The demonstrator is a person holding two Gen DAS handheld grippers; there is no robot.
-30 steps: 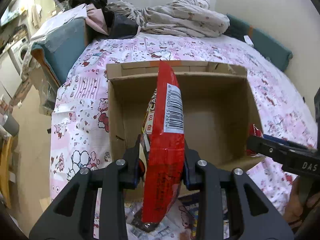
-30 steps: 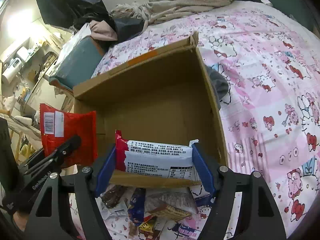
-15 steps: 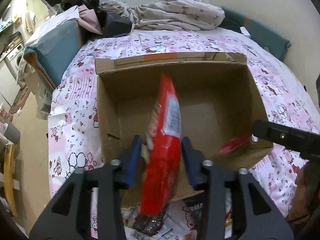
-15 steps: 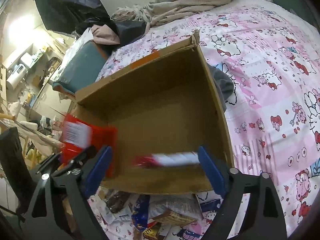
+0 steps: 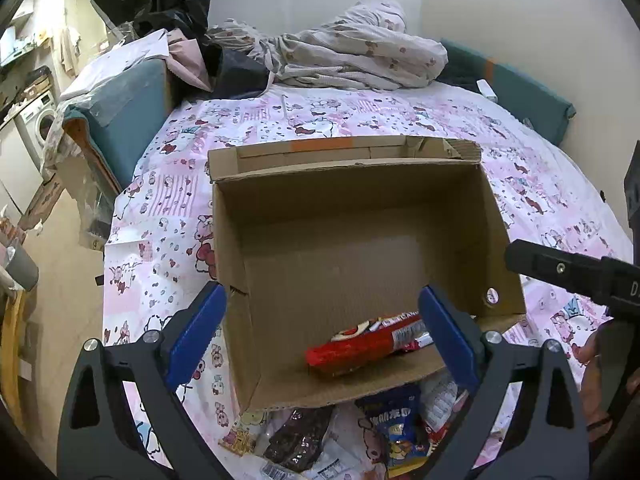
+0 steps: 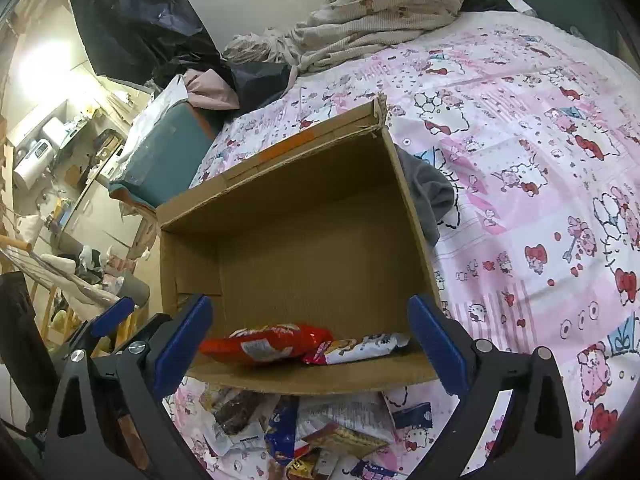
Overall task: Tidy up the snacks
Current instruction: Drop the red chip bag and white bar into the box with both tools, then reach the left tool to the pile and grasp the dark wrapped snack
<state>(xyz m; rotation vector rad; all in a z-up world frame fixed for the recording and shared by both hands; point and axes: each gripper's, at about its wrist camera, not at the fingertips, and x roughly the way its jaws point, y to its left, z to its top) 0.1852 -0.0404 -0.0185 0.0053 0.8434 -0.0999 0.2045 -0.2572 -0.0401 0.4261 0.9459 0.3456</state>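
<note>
An open cardboard box (image 5: pixel 360 192) (image 6: pixel 280 184) sits on the pink patterned bedspread. On its floor near the front wall lie a red snack bag (image 5: pixel 360 344) (image 6: pixel 264 346) and a red-and-white wrapped snack (image 6: pixel 360 346) beside it. My left gripper (image 5: pixel 320 332) hangs over the box's front edge, its jaws opening wide, nothing pressed between them. My right gripper (image 6: pixel 308 332) is likewise over the front edge, jaws still opening, clear of both packets. Several loose snack packets (image 5: pixel 360 432) (image 6: pixel 304 428) lie on the bed just in front of the box.
A heap of bedclothes (image 5: pixel 352 60) lies at the head of the bed. A teal cushion (image 5: pixel 120 120) borders the bed's left side, with the floor and a washing machine (image 5: pixel 40 120) beyond. A grey cloth (image 6: pixel 428 196) lies against the box's right wall.
Both grippers opened. The red bag dropped out of the left one and the red-and-white snack out of the right one; both now lie on the box floor.
</note>
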